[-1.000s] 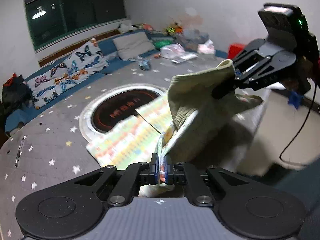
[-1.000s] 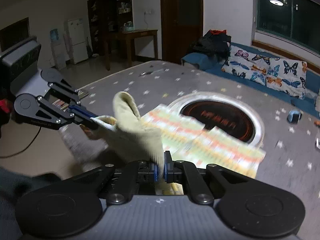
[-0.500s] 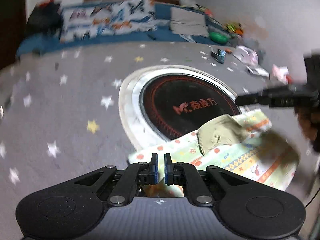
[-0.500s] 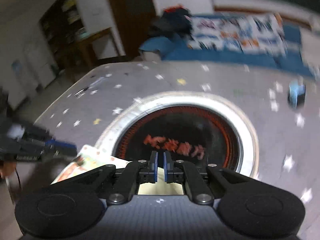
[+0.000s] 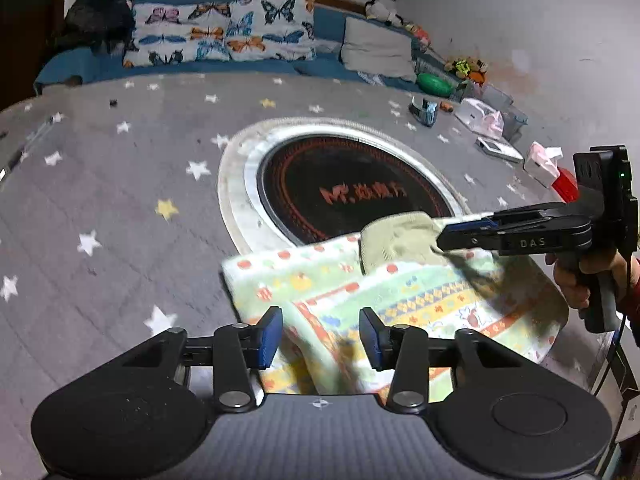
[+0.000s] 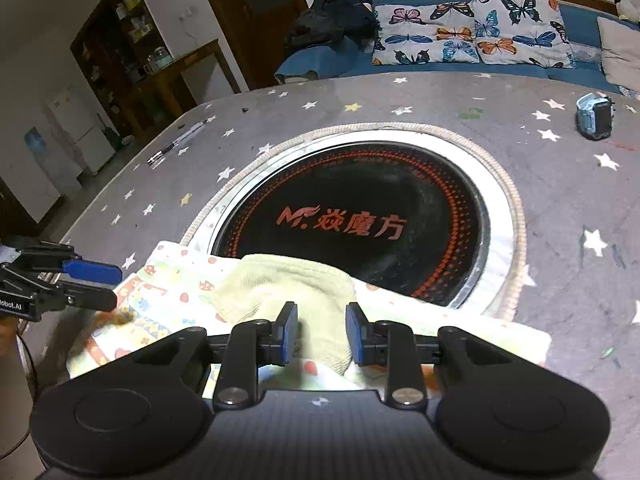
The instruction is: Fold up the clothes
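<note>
The patterned garment [image 5: 400, 300] lies flat on the star-printed cloth [image 5: 100, 200], its far edge overlapping the rim of the round black cooktop [image 6: 360, 216], pale green cuff [image 6: 288, 280] folded on top. The left gripper [image 5: 320, 336] and right gripper [image 6: 322, 334] both hover over it, jaws parted, holding nothing.

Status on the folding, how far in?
Done: the patterned garment lies on the table, folded over, its pale green lining turned up. In hand: nothing; the left claw and the right claw are open. Left: further folds, probably.
</note>
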### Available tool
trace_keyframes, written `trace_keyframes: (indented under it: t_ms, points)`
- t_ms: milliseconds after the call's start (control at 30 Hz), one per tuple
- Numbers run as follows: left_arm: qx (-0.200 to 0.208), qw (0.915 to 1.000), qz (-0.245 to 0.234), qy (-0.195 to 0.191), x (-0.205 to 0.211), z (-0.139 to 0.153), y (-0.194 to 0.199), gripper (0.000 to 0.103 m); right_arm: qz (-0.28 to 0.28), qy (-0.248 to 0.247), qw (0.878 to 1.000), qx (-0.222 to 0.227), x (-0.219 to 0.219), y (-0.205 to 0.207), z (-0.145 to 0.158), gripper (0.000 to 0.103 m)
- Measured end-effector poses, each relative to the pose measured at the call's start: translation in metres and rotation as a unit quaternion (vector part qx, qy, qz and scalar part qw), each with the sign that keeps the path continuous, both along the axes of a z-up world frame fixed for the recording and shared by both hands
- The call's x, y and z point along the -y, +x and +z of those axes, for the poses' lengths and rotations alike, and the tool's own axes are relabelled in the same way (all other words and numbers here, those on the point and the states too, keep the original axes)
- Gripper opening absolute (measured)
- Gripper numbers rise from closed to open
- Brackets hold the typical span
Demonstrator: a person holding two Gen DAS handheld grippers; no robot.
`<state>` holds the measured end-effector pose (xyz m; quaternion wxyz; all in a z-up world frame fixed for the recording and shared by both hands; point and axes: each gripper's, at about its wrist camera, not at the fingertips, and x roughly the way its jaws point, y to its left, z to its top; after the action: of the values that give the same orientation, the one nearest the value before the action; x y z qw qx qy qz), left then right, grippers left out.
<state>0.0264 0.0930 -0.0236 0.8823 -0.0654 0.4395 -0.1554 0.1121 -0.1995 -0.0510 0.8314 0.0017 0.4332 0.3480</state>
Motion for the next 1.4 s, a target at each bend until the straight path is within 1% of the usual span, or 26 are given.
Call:
trace_keyframes:
  t_ms: [33, 67, 100, 133, 200, 267, 333, 367, 400, 433, 467, 533, 567, 633, 733, 833, 900, 933, 967, 1033, 1100, 1167, 1267, 1400]
  points:
    - [-0.003, 1.0000, 0.002, 0.008, 0.002, -0.003, 0.000, 0.043, -0.003, -0.002, 1.000, 0.005, 0.000, -0.001, -0.001, 0.025]
    - [-0.004, 0.9998, 0.006, 0.018, 0.003, -0.005, 0.000, 0.035, -0.006, -0.004, 1.000, 0.010, -0.001, -0.003, -0.003, 0.024]
    - [-0.006, 0.9997, 0.009, 0.023, 0.004, -0.006, 0.001, 0.032, -0.008, -0.006, 1.000, 0.015, -0.001, -0.004, -0.004, 0.021]
    - [-0.008, 0.9996, 0.013, 0.023, 0.003, -0.007, 0.001, 0.031, -0.011, -0.008, 1.000, 0.020, -0.001, -0.005, -0.005, 0.020]
    - [-0.008, 0.9996, 0.022, 0.015, 0.001, -0.008, -0.001, 0.032, -0.019, -0.008, 0.999, 0.025, 0.000, -0.006, -0.003, 0.021]
    - [-0.004, 0.9996, 0.025, 0.014, 0.001, -0.007, -0.003, 0.035, -0.023, -0.005, 0.999, 0.030, 0.000, -0.007, 0.000, 0.022]
    - [-0.004, 0.9995, 0.024, 0.019, 0.003, -0.008, -0.004, 0.035, -0.027, -0.001, 0.999, 0.035, 0.001, -0.008, 0.004, 0.022]
    - [-0.005, 0.9995, 0.023, 0.020, 0.004, -0.008, -0.004, 0.033, -0.029, 0.000, 0.999, 0.037, 0.001, -0.009, 0.006, 0.022]
    - [-0.006, 0.9995, 0.022, 0.021, 0.004, -0.010, -0.004, 0.033, -0.031, 0.002, 0.999, 0.040, 0.001, -0.009, 0.008, 0.019]
    - [-0.009, 0.9995, 0.023, 0.020, 0.004, -0.011, -0.004, 0.028, -0.033, 0.003, 0.999, 0.042, 0.001, -0.010, 0.010, 0.010]
    - [-0.012, 0.9995, 0.024, 0.015, 0.004, -0.013, -0.004, 0.014, -0.035, 0.005, 0.998, 0.045, 0.001, -0.010, 0.012, 0.004]
    - [-0.014, 0.9995, 0.029, 0.007, 0.002, -0.014, -0.004, 0.008, -0.039, 0.008, 0.998, 0.050, 0.002, -0.011, 0.015, 0.002]
    - [-0.009, 0.9995, 0.031, 0.006, 0.002, -0.010, -0.006, 0.006, -0.041, 0.010, 0.998, 0.052, 0.002, -0.012, 0.017, 0.002]
    - [0.003, 0.9994, 0.034, 0.004, 0.002, -0.004, -0.009, 0.005, -0.045, 0.013, 0.997, 0.057, 0.002, -0.013, 0.021, 0.002]
    - [0.033, 0.9988, 0.035, -0.002, 0.002, 0.018, -0.014, 0.004, -0.051, 0.017, 0.996, 0.065, 0.003, -0.015, 0.027, 0.002]
    - [0.071, 0.9968, 0.037, -0.006, 0.001, 0.040, -0.012, 0.004, -0.049, 0.027, 0.993, 0.103, -0.001, -0.014, 0.052, 0.002]
    - [0.091, 0.9948, 0.044, 0.002, 0.001, 0.047, -0.004, 0.004, -0.051, 0.035, 0.990, 0.130, -0.008, -0.006, 0.069, 0.002]
    - [0.093, 0.9943, 0.051, 0.009, 0.000, 0.044, 0.003, 0.004, -0.054, 0.037, 0.988, 0.138, -0.012, 0.000, 0.073, 0.002]
    - [0.087, 0.9945, 0.058, 0.012, -0.001, 0.038, 0.011, 0.004, -0.056, 0.037, 0.988, 0.140, -0.018, 0.008, 0.073, 0.002]
    - [0.070, 0.9949, 0.070, 0.020, -0.003, 0.021, 0.022, 0.005, -0.058, 0.025, 0.989, 0.132, -0.029, 0.025, 0.061, 0.002]
    - [0.051, 0.9951, 0.080, 0.029, -0.005, 0.002, 0.032, 0.005, -0.064, 0.008, 0.992, 0.110, -0.037, 0.040, 0.039, 0.002]
    - [0.033, 0.9948, 0.089, 0.036, -0.007, -0.016, 0.040, 0.005, -0.076, 0.005, 0.994, 0.080, -0.037, 0.049, 0.020, 0.003]
    - [0.040, 0.9945, 0.086, 0.046, -0.005, -0.019, 0.039, 0.005, -0.085, 0.017, 0.994, 0.069, -0.021, 0.042, 0.018, 0.007]
    - [0.043, 0.9942, 0.084, 0.052, -0.005, -0.018, 0.038, 0.005, -0.084, -0.005, 0.993, 0.088, 0.002, 0.017, 0.027, 0.009]
